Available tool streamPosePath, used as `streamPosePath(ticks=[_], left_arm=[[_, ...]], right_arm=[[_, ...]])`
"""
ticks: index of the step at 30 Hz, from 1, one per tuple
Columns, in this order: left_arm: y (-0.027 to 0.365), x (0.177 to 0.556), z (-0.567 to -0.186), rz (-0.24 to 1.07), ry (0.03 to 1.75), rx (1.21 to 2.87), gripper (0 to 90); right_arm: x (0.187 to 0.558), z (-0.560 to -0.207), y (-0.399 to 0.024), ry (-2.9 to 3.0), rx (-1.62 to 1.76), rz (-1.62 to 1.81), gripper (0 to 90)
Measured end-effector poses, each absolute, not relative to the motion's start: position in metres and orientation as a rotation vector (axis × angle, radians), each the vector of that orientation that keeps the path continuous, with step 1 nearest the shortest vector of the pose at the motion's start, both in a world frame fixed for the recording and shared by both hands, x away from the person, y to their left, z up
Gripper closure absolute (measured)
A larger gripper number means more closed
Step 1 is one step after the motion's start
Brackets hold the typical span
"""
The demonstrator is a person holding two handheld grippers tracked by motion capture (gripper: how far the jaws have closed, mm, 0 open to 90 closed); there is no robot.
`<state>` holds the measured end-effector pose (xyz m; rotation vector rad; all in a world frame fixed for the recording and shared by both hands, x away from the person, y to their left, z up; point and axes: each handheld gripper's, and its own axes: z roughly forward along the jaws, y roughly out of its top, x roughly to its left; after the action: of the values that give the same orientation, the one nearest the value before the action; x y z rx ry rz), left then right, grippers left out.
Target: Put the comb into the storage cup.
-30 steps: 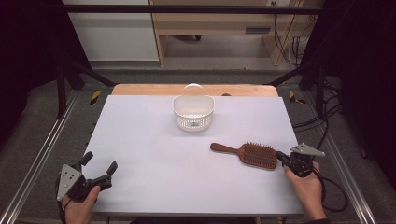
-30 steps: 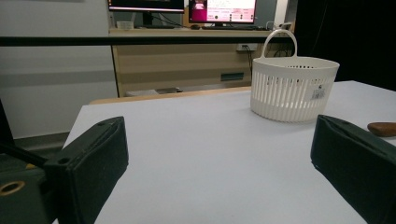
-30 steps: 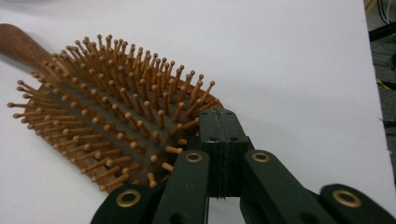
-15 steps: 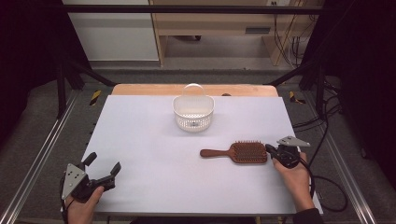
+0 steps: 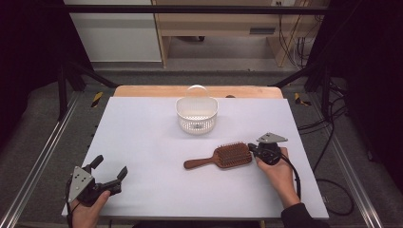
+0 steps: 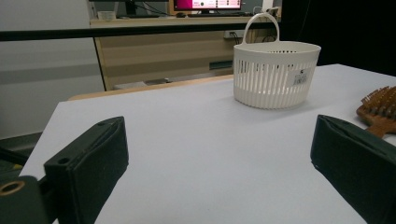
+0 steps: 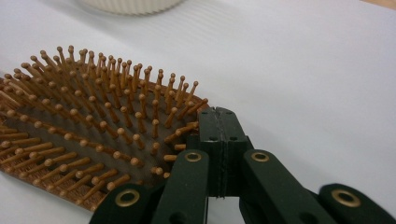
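A wooden hairbrush lies bristles-up on the white table, its handle pointing left. My right gripper is shut, and its joined tips touch the right edge of the brush head. In the right gripper view the jaws are pressed together with nothing between them, right against the bristled head. My left gripper rests at the table's near left corner, open and empty. In the left gripper view its jaws stand wide apart, with the brush head at the far right.
A white slotted basket with a handle stands at the middle back of the table, and the left gripper view has the basket ahead. Metal frame rails run along both sides. Cables lie on the floor at the right.
My right gripper has moved left, and the hairbrush has slid left ahead of it, its handle swinging toward the near side. The left gripper has barely shifted.
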<state>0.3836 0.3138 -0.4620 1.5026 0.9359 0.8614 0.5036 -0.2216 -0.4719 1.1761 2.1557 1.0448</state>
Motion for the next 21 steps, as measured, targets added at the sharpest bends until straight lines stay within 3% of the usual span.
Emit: streamPosePath(ticks=[21], left_arm=[[0.307, 0.385, -0.462, 0.843, 0.913, 1.523, 4.1]], right_arm=[[0.500, -0.469, -0.128, 2.292, 0.984, 1.071, 90.0]])
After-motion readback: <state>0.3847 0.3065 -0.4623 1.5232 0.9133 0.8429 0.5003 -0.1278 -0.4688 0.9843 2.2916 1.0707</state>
